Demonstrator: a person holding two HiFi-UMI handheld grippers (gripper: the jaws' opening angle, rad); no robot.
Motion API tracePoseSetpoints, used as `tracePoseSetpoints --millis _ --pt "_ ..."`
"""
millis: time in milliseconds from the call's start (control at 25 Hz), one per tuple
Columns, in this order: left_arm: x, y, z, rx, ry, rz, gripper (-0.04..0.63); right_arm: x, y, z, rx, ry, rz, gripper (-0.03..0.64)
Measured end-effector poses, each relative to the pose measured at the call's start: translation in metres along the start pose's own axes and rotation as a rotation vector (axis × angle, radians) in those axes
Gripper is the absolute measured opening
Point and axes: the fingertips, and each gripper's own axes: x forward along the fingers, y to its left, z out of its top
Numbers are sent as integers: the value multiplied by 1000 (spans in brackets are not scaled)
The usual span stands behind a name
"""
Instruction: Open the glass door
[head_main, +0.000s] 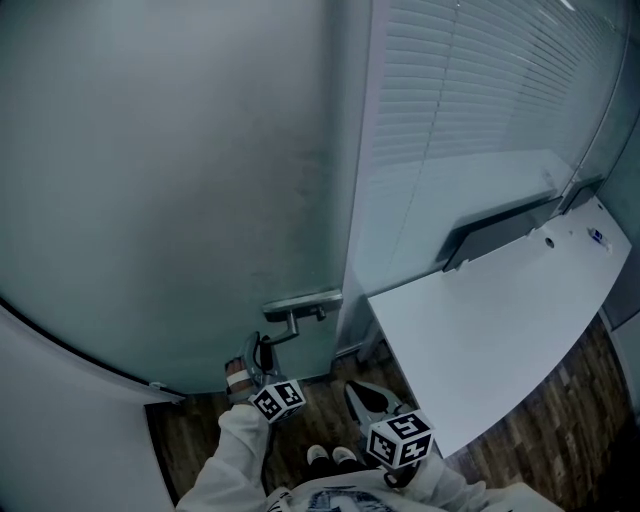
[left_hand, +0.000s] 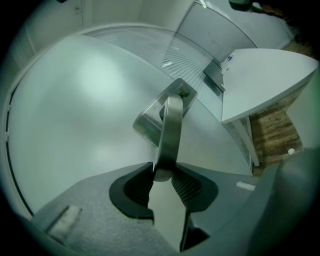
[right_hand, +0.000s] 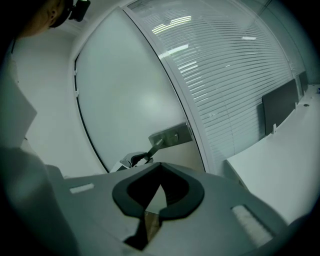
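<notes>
The frosted glass door (head_main: 170, 180) stands shut in front of me, with a metal plate and lever handle (head_main: 288, 328) at its right edge. My left gripper (head_main: 258, 352) reaches up to the free end of the lever. In the left gripper view the door handle (left_hand: 170, 130) runs down between the jaws, and my left gripper (left_hand: 163, 177) is shut on its tip. The right gripper view shows the door handle (right_hand: 156, 146) with the left gripper (right_hand: 131, 159) on it. My right gripper (head_main: 362, 398) hangs back, low and to the right, and the right gripper (right_hand: 160, 186) is shut with nothing in it.
A white desk (head_main: 500, 330) juts in at the right, close to the door frame. Behind it is a glass wall with blinds (head_main: 480, 90) and a dark screen (head_main: 500, 228). Wood floor and the person's shoes (head_main: 330, 457) lie below.
</notes>
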Motion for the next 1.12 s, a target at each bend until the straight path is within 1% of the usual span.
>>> tracePoseSetpoints --millis 160,280,560,720,840,920,1000,1040,1080,1120 --pt "-14 3 5 56 36 -36 109 5 10 7 -2 -3 31 5" --pt "-25 5 6 91 56 -33 109 4 11 7 -1 2 44 5" --pt "-46 13 2 181 103 7 110 -5 4 2 5 -6 42 5" --pt "-56 30 10 279 103 58 118 -14 1 3 12 -10 51 5" --pt "-57 31 11 296 122 61 120 -21 -5 3 19 -11 56 5" --pt "-58 32 11 349 130 70 120 -25 -6 1 25 -10 67 5" --pt "-61 35 7 435 142 83 114 -30 -6 -2 31 -6 82 5" --pt "-64 38 2 463 156 91 115 -33 -6 -5 32 -1 90 5" --pt "-69 42 -4 467 179 100 115 -35 -7 -9 32 5 99 5" --pt "-77 47 -13 441 208 110 115 -36 -7 -13 30 12 108 5"
